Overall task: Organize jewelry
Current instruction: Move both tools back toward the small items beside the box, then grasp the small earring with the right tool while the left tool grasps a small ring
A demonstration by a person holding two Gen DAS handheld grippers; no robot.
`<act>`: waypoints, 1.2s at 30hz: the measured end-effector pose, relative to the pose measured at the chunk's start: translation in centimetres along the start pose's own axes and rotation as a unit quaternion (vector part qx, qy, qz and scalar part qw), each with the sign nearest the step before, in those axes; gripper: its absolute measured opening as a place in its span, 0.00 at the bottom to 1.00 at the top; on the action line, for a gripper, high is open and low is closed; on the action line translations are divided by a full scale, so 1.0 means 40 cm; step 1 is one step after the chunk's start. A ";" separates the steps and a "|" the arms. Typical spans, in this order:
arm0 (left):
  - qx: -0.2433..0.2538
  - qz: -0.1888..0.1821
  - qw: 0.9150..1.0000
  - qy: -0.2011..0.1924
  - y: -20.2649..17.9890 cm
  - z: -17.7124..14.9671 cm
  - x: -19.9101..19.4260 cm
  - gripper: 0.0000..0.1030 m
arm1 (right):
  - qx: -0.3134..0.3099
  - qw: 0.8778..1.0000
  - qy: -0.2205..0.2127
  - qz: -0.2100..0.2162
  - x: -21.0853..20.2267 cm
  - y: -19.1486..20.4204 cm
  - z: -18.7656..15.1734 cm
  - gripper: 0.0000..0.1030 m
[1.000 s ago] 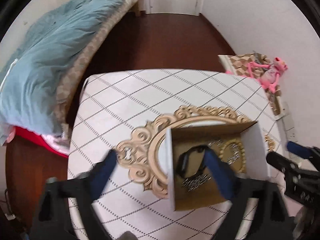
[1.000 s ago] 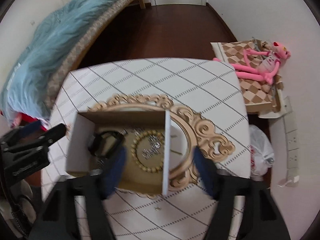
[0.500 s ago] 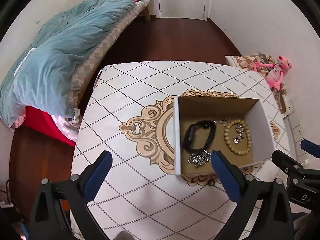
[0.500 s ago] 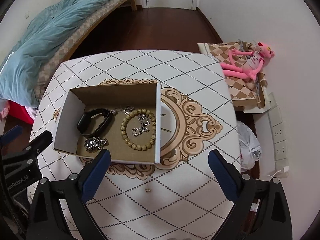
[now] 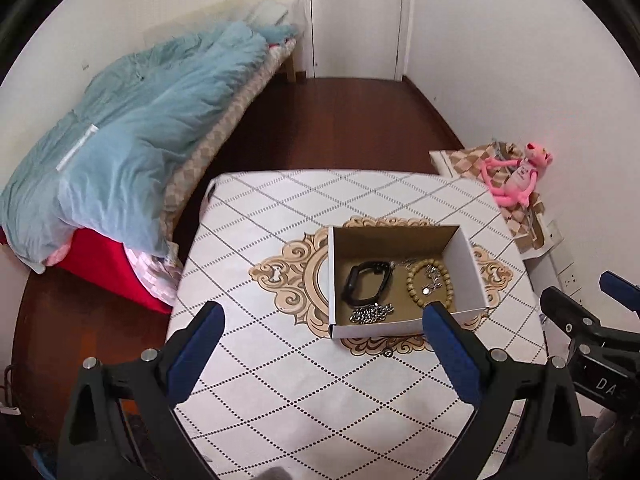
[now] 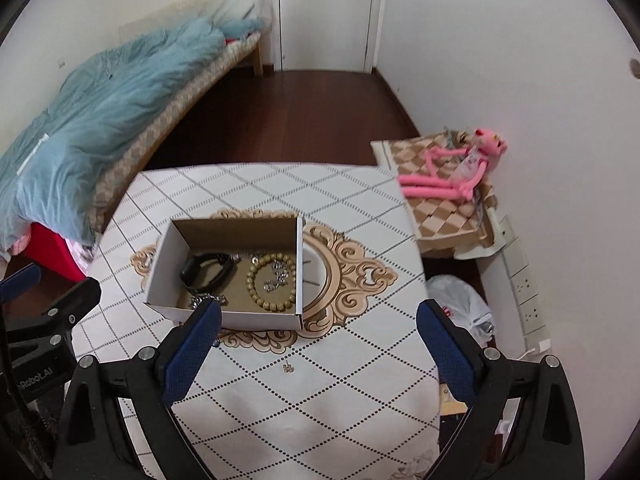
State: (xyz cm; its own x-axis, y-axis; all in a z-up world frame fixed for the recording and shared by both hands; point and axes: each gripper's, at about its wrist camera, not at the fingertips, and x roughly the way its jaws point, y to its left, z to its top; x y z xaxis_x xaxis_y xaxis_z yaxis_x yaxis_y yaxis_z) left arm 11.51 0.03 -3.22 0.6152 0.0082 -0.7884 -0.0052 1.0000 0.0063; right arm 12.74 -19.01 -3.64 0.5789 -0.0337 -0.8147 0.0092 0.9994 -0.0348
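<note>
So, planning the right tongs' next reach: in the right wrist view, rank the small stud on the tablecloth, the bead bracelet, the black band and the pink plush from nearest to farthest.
1. Small stud, on the tablecloth just ahead of the right tongs.
2. Bead bracelet, in the box's right half.
3. Black band, in the box's left half.
4. Pink plush, off the table, far right.

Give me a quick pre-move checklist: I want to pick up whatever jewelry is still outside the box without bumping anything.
1. Left gripper jaws open, nothing between them: ok.
2. Right gripper jaws open, nothing between them: ok.
3. Cardboard box upright on the table, open at the top: ok.
4. Black band, bead bracelet and silver chain inside the box: ok.
5. All jewelry boxed: not ok. A small metal piece lies on the tablecloth in front of the box, and a small ring lies just outside its front wall.
6. What kind of jewelry the loose pieces are: cannot tell, too small.
</note>
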 end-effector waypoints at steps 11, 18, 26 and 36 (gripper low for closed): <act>-0.010 -0.014 1.000 -0.024 0.000 0.004 -0.097 0.98 | 0.020 0.999 -0.039 0.012 -0.124 -0.015 -0.011 0.96; -0.005 0.019 1.000 0.007 0.001 -0.048 -0.013 0.98 | 0.040 0.999 0.007 0.021 -0.017 -0.026 -0.088 0.96; 0.002 0.055 0.994 0.097 0.019 -0.170 0.194 0.98 | 0.064 0.993 0.080 0.056 0.250 -0.028 -0.231 0.71; -0.013 0.058 0.989 0.139 0.036 -0.219 0.293 0.98 | 0.033 0.996 0.068 0.047 0.363 0.040 -0.277 0.26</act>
State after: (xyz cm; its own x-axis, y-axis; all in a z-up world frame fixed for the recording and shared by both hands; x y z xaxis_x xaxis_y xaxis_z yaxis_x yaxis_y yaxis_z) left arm 11.80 1.55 -17.83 0.3693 0.1191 -0.9217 -0.0858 0.9919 0.0938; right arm 12.12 -18.05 -21.93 0.4641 0.0628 -0.8836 0.0168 0.9967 0.0796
